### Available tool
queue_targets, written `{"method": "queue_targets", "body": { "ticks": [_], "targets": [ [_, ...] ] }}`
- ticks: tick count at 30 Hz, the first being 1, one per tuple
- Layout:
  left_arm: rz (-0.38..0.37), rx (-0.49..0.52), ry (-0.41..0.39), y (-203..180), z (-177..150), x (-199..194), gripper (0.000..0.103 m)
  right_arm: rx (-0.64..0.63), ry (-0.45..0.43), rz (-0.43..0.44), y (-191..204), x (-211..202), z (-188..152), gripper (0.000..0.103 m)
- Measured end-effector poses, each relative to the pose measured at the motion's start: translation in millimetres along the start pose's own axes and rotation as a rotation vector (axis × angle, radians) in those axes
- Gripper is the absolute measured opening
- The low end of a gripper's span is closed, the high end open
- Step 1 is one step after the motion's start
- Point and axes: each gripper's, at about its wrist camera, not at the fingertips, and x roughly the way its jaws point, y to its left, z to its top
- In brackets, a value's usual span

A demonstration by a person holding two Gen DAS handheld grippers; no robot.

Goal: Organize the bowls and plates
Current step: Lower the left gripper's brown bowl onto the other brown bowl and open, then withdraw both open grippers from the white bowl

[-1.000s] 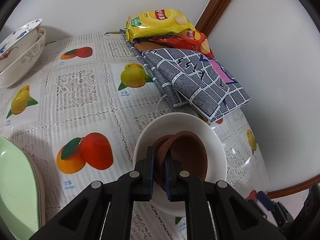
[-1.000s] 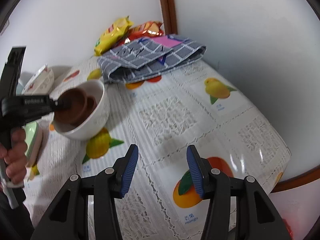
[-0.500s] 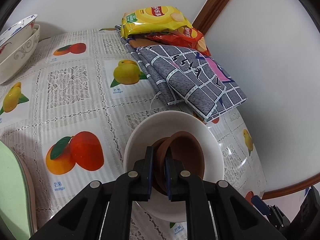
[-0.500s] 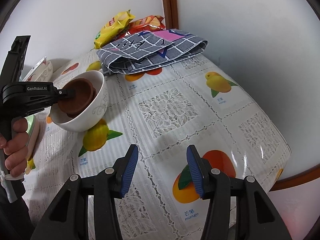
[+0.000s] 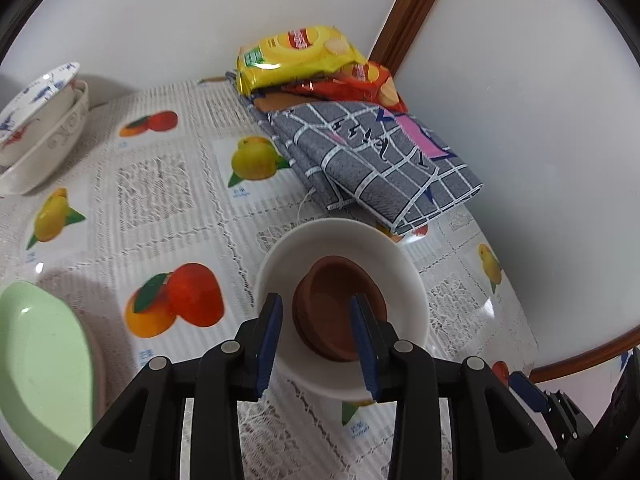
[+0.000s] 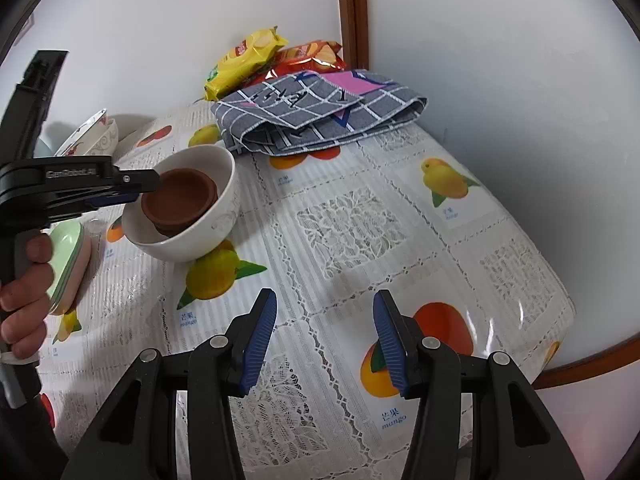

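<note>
The left tongs [image 5: 316, 334] are being opened astride the near rim of the stacked brown bowls [image 5: 340, 300], which are nested in the white bowl [image 5: 400, 264] on the tabletop [image 5: 168, 184], while the right tongs [image 6: 324, 334] are being held apart, empty.

The green plate [image 5: 40, 364] is cut off by the left edge.

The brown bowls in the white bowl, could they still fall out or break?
Maybe. The brown bowls sit tilted in the white bowl, so they could slide or clink. The left gripper is opening with one finger still inside the top brown bowl; lifting carelessly might catch its rim and tip the stack. The white bowl also stands close to the cloth, so a bump could push it against that.
</note>
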Motion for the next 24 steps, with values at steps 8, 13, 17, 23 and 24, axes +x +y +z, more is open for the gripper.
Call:
{"method": "queue_targets", "body": {
  "ticks": [8, 13, 17, 23, 24],
  "targets": [
    [0.051, 0.006, -0.059, 5.3, -5.0, -37.8, 0.036, -0.038, -0.074, -0.045, 14.1, -19.2, 17.6, 0.05],
    [0.064, 0.029, -0.114, 6.0, -13.3, -63.1, 0.036, -0.022, -0.117, -0.042, 19.6, -33.2, 26.3, 0.05],
    [0.064, 0.034, -0.157, 7.2, -20.6, -81.2, 0.036, -0.038, -0.178, -0.022, 28.7, -48.7, 25.1, 0.051],
    [0.048, 0.039, -0.204, 7.9, -32.3, -101.9, 0.036, -0.042, -0.191, 0.044, 39.2, -63.2, 15.6, 0.052],
    [0.043, 0.042, -0.209, 7.3, -35.0, -104.8, 0.036, -0.028, -0.187, 0.063, 38.8, -64.9, 13.9, 0.052]
  ]
}}
